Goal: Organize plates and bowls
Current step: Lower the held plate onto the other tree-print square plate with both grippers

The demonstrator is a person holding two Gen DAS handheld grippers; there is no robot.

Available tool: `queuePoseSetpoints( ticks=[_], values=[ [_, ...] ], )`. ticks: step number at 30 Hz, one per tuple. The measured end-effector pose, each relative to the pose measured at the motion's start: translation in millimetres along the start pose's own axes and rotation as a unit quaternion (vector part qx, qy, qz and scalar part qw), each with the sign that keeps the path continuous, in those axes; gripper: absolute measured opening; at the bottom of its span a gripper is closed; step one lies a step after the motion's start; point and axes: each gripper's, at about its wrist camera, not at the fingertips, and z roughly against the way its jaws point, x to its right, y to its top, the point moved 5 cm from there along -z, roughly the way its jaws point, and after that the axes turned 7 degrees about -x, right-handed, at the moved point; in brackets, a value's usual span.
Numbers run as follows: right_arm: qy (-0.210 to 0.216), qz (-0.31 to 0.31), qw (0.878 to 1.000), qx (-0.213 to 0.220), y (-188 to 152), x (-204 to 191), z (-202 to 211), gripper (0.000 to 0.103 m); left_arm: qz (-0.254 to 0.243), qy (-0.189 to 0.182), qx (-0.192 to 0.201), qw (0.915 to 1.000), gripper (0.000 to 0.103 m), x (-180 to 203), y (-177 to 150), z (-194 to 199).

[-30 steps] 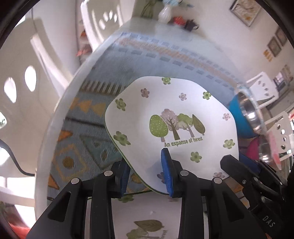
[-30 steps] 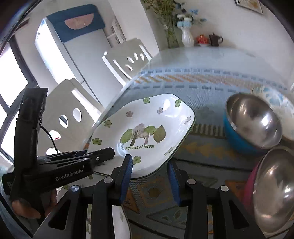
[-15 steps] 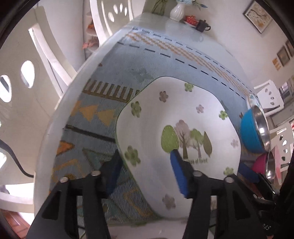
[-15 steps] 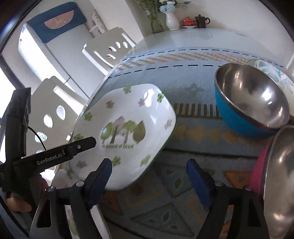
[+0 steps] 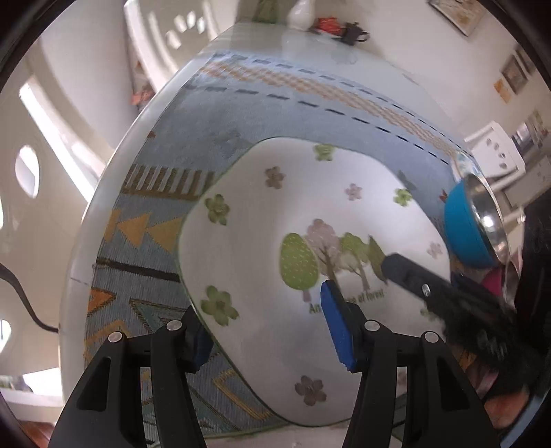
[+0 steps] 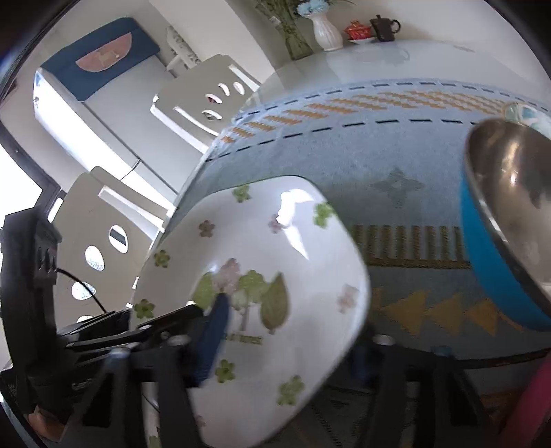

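A white square plate (image 5: 310, 241) with trees and flowers printed on it lies on the patterned mat, near the table's front left corner; it also shows in the right wrist view (image 6: 261, 282). My left gripper (image 5: 267, 331) is open, one finger over the plate and one outside its left rim. My right gripper (image 6: 286, 348) is open and straddles the plate's near part; its finger (image 5: 413, 275) reaches over the plate from the right. A blue bowl with a steel inside (image 6: 509, 220) stands to the right.
A pink bowl (image 6: 540, 406) sits at the near right. A patterned bowl (image 6: 527, 113) is behind the blue one. White chairs (image 6: 206, 103) stand along the table's left side. A vase (image 6: 327, 31) and a teapot (image 6: 384, 26) stand at the far end.
Both grippers have opened and the plate now lies on the mat. The right gripper has moved in low over the plate's near edge.
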Motion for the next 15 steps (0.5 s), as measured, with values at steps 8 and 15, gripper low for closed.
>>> queuePoseSetpoints(
  ticks=[8, 15],
  values=[
    [0.01, -0.003, 1.0, 0.006, -3, 9, 17, 0.03, -0.039, 0.024, 0.036, 0.9983, 0.054, 19, 0, 29],
    [0.017, 0.029, 0.999, 0.028, -9, -12, 44, 0.03, -0.036, 0.02, 0.065, 0.9971, 0.054, 20, -11, 64]
  ],
)
